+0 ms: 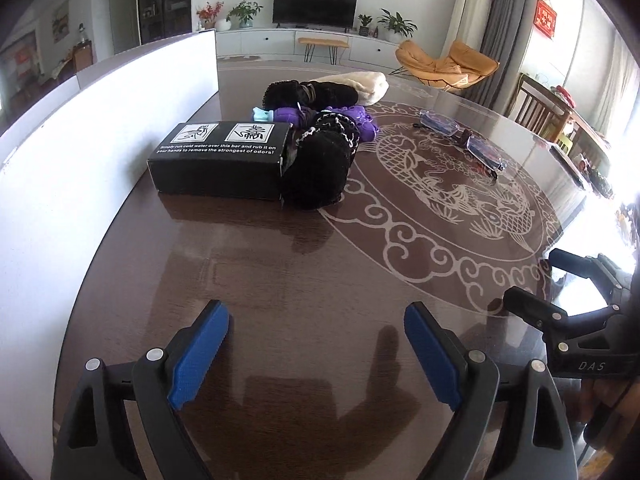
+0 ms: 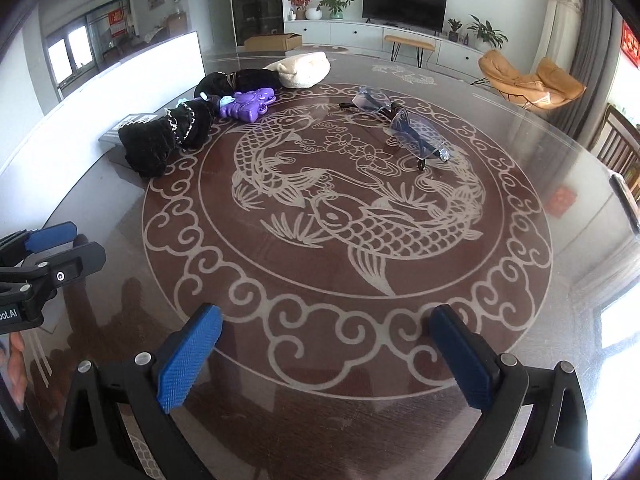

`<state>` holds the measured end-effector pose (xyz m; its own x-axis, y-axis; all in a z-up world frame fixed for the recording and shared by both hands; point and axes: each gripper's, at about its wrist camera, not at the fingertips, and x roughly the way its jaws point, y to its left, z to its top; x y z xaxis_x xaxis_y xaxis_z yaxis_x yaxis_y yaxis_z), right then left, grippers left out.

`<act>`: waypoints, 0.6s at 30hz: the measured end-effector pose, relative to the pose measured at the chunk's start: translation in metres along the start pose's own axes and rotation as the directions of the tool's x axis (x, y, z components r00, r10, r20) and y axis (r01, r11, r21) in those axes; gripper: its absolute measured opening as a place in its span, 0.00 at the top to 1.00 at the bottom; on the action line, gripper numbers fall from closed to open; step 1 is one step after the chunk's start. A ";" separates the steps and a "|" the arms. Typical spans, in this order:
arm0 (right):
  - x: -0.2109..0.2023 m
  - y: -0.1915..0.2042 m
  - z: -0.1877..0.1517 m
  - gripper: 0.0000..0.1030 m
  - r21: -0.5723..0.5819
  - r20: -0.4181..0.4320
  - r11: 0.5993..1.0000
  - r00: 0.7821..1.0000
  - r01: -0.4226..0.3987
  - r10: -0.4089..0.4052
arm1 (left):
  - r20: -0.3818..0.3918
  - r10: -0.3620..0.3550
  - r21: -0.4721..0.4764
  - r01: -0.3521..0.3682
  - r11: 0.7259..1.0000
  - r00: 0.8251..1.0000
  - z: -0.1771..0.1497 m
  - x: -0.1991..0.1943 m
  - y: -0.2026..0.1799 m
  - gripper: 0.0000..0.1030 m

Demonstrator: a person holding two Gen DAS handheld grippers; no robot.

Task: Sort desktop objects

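On the round table lie a black box (image 1: 218,160) with white print, a black knitted piece (image 1: 320,168) against its right end, a purple toy (image 1: 360,122), a second black knitted piece (image 1: 316,94) and a cream pouch (image 1: 360,84) behind. Clear blue glasses (image 1: 464,138) lie to the right. In the right wrist view the same things show: black piece (image 2: 160,142), purple toy (image 2: 250,106), cream pouch (image 2: 304,69), glasses (image 2: 404,126). My left gripper (image 1: 316,356) is open and empty over the near table. My right gripper (image 2: 326,356) is open and empty too.
A white panel (image 1: 100,128) stands along the table's left side. The table (image 2: 360,208) has a fish pattern under glass. Wooden chairs (image 1: 548,108) stand at the right. The right gripper shows at the left wrist view's right edge (image 1: 568,312).
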<state>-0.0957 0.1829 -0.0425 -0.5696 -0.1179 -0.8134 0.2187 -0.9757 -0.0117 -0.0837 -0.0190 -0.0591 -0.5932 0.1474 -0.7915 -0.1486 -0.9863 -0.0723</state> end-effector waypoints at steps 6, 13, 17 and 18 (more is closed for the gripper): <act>-0.001 0.000 0.000 0.00 0.001 0.000 1.000 1.000 -0.001 0.001 | -0.026 0.032 0.072 -0.030 0.997 0.999 -0.001 0.004 -0.011 0.00; -0.001 0.000 0.000 0.00 0.001 0.001 1.000 1.000 -0.001 0.001 | -0.026 0.032 0.072 -0.030 0.997 0.999 -0.002 0.005 -0.011 0.00; -0.001 0.000 0.000 0.00 0.001 0.001 1.000 1.000 -0.001 0.001 | -0.026 0.032 0.072 -0.030 0.997 0.999 -0.002 0.004 -0.011 0.00; -0.001 0.000 0.000 0.00 0.001 0.001 1.000 1.000 -0.001 0.001 | -0.026 0.032 0.072 -0.030 0.997 0.999 -0.002 0.004 -0.011 0.00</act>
<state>-0.0950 0.1829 -0.0420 -0.5698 -0.1192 -0.8131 0.2188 -0.9757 -0.0103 -0.0833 -0.0073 -0.0627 -0.5772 0.1135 -0.8087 -0.1873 -0.9823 -0.0042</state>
